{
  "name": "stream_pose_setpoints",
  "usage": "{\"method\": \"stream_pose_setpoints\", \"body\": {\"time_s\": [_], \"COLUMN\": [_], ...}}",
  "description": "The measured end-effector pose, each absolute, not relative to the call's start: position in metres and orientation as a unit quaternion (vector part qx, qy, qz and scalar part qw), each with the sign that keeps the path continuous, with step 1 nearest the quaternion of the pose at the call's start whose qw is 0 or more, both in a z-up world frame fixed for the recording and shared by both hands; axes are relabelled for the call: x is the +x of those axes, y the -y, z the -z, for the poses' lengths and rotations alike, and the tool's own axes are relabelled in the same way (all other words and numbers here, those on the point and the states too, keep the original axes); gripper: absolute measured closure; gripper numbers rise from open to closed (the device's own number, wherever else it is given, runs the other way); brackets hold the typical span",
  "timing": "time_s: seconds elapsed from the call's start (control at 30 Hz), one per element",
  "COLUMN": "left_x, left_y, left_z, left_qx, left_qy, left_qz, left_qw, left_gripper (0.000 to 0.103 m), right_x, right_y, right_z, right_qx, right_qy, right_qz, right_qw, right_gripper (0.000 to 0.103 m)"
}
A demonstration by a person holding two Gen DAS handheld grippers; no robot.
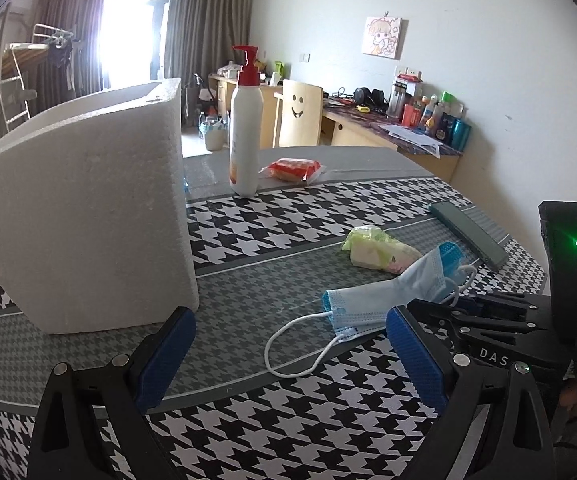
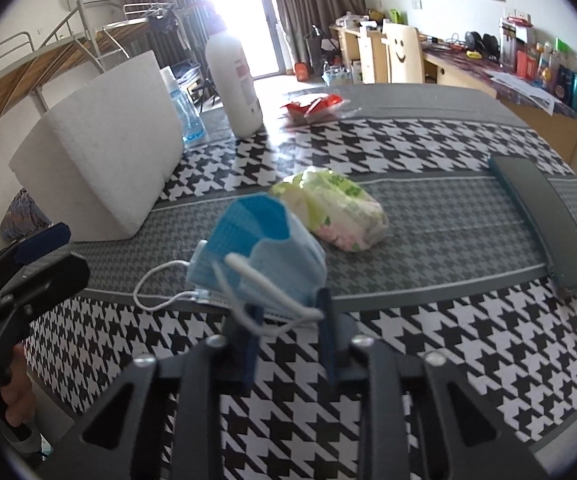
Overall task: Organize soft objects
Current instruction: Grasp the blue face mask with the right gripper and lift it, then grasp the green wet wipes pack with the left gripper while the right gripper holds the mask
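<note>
- Face mask [image 2: 266, 254], light blue, is on the houndstooth tablecloth [image 2: 428, 344], with one end lifted up and folded; its other end lies flat on the cloth [image 1: 352, 312].
- Right gripper [image 2: 288, 312] is closed down on the near edge of the mask. The two blue fingers stand near each other with the mask material and one white ear loop [image 2: 256, 280] between them.
- Left gripper [image 1: 288, 344] is released. Its two blue pads [image 1: 168, 356] are wide apart and hold nothing; it hangs above the cloth, near the flat end of the mask.
- A second white ear loop [image 1: 292, 348] lies in a curve on the cloth between the left gripper's fingers.
- Tissue pack [image 2: 336, 208], soft, with green and pink print, lies just behind the mask. I cannot tell if they touch.
- White foam box [image 1: 84, 208] stands on the left side of the table, well apart from the mask.
- White pump bottle [image 1: 245, 128] with a red top stands upright behind the box, and a red snack packet [image 1: 292, 169] lies beside it.
- A dark green flat case [image 2: 544, 216] lies on the right side of the table.
- A blue transparent bottle [image 2: 186, 114] shows partly behind the foam box in the right wrist view.
</note>
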State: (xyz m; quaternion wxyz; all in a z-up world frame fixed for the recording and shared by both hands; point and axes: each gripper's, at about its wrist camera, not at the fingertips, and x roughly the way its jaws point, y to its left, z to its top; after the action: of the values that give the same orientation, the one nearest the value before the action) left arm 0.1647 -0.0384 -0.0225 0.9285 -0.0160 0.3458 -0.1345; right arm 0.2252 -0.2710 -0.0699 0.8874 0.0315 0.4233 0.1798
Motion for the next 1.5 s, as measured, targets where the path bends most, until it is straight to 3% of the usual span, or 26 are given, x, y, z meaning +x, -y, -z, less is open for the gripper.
{"method": "stream_pose_setpoints", "body": {"time_s": [0.13, 0.5, 0.57, 0.63, 1.5], "left_x": [0.165, 0.171, 0.171, 0.172, 0.182], "left_y": [0.040, 0.045, 0.045, 0.046, 0.087], "left_z": [0.023, 0.027, 0.027, 0.027, 0.012], "left_qx": [-0.015, -0.010, -0.010, -0.008, -0.004], "left_qy": [-0.348, -0.355, -0.355, -0.354, -0.350], "left_qz": [0.135, 0.125, 0.125, 0.125, 0.155], "left_qw": [0.928, 0.927, 0.926, 0.927, 0.924], "left_gripper": [0.007, 0.007, 0.007, 0.007, 0.007], "right_x": [0.229, 0.242, 0.243, 0.244, 0.217], "right_y": [0.271, 0.270, 0.273, 0.276, 0.327], "right_z": [0.070, 0.074, 0.076, 0.076, 0.047], "right_qx": [0.030, 0.036, 0.043, 0.049, 0.036], "right_qy": [-0.422, -0.428, -0.432, -0.432, -0.390], "right_qz": [-0.178, -0.187, -0.183, -0.182, -0.115], "right_qw": [0.888, 0.883, 0.882, 0.882, 0.913], "right_gripper": [0.085, 0.085, 0.096, 0.098, 0.098]}}
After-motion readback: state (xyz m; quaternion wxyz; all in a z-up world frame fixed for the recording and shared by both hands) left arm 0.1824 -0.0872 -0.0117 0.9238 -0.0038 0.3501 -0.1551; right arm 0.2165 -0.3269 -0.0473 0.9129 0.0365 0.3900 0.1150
